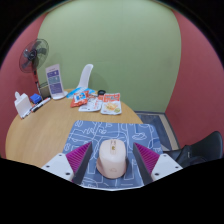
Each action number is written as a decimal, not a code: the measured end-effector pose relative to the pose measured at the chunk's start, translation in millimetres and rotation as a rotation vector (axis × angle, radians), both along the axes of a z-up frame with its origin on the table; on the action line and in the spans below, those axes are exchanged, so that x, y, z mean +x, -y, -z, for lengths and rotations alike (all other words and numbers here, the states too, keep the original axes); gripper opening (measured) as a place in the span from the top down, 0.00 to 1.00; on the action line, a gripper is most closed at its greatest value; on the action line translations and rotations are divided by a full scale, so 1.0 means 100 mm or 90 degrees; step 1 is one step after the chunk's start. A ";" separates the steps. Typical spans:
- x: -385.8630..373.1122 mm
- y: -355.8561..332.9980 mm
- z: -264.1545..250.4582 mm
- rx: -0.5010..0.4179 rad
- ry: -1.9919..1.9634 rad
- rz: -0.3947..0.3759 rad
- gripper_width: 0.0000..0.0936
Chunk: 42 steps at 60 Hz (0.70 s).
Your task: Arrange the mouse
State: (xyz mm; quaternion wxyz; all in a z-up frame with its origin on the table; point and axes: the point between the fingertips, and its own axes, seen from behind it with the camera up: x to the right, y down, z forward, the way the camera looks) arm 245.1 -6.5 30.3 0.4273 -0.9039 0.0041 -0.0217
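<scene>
Your gripper [111,160] had its fingers spread apart; the beige mouse [112,157] sat between them on a patterned mouse mat [105,132]. Beyond lay a round wooden table [40,125]; a small fan [34,55] stood farther off.

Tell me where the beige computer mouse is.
In the gripper view, the beige computer mouse lies on the blue patterned mouse mat, between the open gripper fingers, with gaps at both sides.
</scene>
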 end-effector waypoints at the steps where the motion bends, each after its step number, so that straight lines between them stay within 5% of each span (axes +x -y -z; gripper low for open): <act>1: 0.00 0.02 -0.06 0.004 0.002 0.000 0.12; 24: -0.26 1.29 -1.52 0.086 0.044 0.048 0.10; 42: -0.66 2.40 -1.80 0.089 0.042 0.064 0.10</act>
